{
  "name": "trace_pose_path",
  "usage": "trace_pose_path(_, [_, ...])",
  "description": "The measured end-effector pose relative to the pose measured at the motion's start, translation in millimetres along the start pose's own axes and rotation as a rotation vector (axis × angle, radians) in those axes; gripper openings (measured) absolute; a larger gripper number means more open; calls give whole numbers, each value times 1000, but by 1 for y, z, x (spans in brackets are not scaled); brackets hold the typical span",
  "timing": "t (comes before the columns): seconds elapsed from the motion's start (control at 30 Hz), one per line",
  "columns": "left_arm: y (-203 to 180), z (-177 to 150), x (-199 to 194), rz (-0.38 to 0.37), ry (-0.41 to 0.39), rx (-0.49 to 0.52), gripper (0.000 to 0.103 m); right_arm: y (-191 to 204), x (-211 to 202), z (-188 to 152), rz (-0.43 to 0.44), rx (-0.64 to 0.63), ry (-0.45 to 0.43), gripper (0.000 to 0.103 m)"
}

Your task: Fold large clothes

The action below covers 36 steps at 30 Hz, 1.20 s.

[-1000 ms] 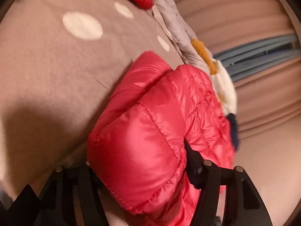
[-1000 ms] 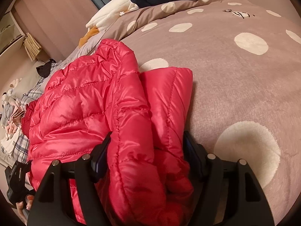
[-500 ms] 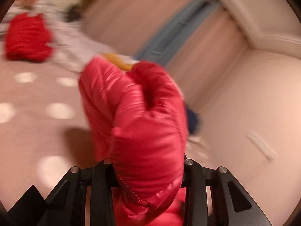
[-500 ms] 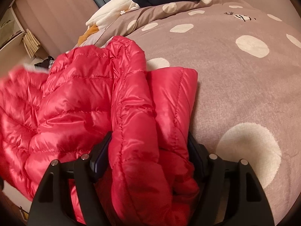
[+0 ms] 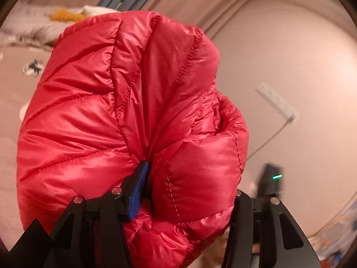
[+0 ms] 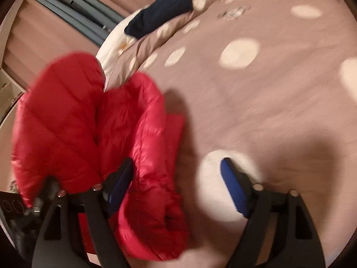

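Beige bedding with pale dots (image 6: 256, 93) fills the right wrist view, and a dark navy garment (image 6: 160, 11) lies on its far edge near the blue-grey curtain folds (image 6: 73, 11). From the left wrist view, a white wall fixture with a cord (image 5: 279, 100) sits at right and a mustard-coloured item (image 5: 63, 16) lies far left; most else there is blocked by the red puffer jacket (image 5: 125, 122). The left gripper (image 5: 187, 183) has a bunched fold of jacket between its jaws, which are opening; only its left blue pad shows, pressed into the fabric, the right finger buried. The right gripper (image 6: 176, 178) is spreading wider, its right pad over bare bedding, the jacket draped by its left finger, blurred.
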<state>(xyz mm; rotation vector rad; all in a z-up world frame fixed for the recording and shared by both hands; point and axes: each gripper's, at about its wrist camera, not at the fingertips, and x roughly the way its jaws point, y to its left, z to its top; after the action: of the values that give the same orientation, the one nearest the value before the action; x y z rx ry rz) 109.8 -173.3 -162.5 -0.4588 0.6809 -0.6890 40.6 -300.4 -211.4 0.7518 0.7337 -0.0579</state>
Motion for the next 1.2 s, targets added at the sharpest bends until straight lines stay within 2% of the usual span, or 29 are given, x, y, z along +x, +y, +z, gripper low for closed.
trace_pose_path(0.07, [-6, -5, 2, 28, -11, 7, 52, -1, -17, 3, -31, -9, -38, 83])
trace_pose_path(0.13, [-11, -9, 2, 36, -6, 12, 52, 1, -33, 6, -21, -7, -70, 84])
trace_pose_path(0.23, [-12, -9, 0, 33, 5, 18, 52, 12, -52, 8, 73, -31, -114, 93])
trace_pose_path(0.3, [-1, 10, 6, 30, 13, 27, 53, 28, -55, 12, 143, -67, -104, 99])
trace_pose_path(0.43, [8, 8, 0, -3, 31, 30, 53, 63, -48, 15, 270, -139, -68, 99])
trace_pose_path(0.5, [12, 8, -4, -14, 39, 23, 53, 75, -43, 15, 286, -162, -58, 99])
trace_pose_path(0.6, [15, 7, -7, -25, 46, 31, 53, 88, -31, 11, 232, -209, -22, 94])
trace_pose_path(0.67, [17, 8, -8, -12, 49, 30, 53, 87, -19, 5, 230, -218, 24, 73])
trace_pose_path(0.77, [18, 14, -12, 3, 58, 22, 53, 79, -14, 4, 285, -165, 27, 61])
trace_pose_path(0.9, [27, 16, -31, -22, 79, -35, 55, 83, -19, 2, 234, -208, -19, 61])
trace_pose_path(1.0, [42, 20, -48, -43, 71, -106, 55, 76, -17, 0, 226, -185, -10, 60])
trace_pose_path(1.13, [56, 25, -66, -40, 9, -198, 55, 72, -12, 2, 161, -181, -8, 60])
trace_pose_path(1.2, [61, 26, -79, 21, -56, -229, 55, 66, -10, 1, 108, -178, -8, 58])
